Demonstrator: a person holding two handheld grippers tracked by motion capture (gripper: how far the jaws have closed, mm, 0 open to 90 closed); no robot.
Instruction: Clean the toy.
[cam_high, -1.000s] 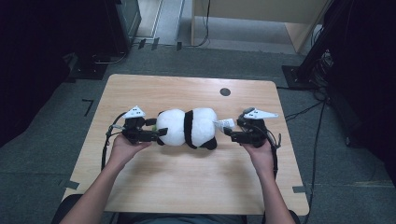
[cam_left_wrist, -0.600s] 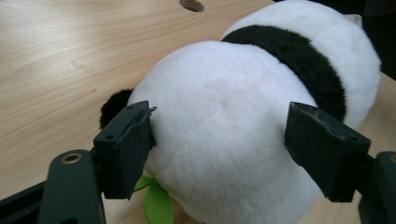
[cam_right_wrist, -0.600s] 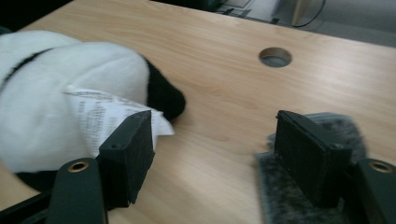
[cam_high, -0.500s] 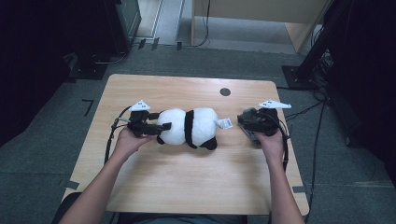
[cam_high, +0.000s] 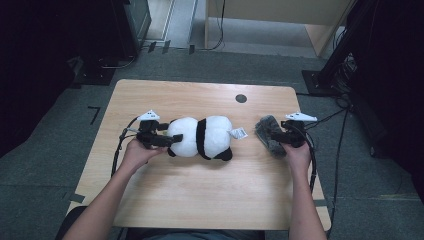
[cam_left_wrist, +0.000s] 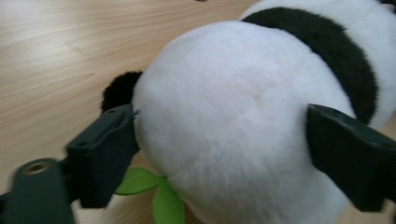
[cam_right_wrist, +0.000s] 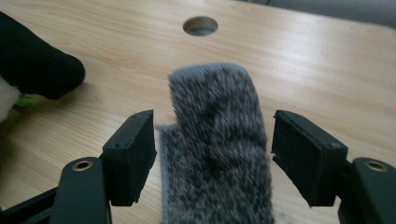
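Left gripper level at panda, jaws apart

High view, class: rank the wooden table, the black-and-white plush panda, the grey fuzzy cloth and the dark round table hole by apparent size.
1. Wooden table
2. Black-and-white plush panda
3. Grey fuzzy cloth
4. Dark round table hole

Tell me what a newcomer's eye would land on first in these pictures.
First the black-and-white plush panda, lying on its side mid-table, its head between the jaws of the left gripper, which have just been opening. A green leaf peeks from under it. Next, the grey fuzzy cloth at the table's right, lying between the open jaws of the right gripper, with a round hole in the wooden table beyond.
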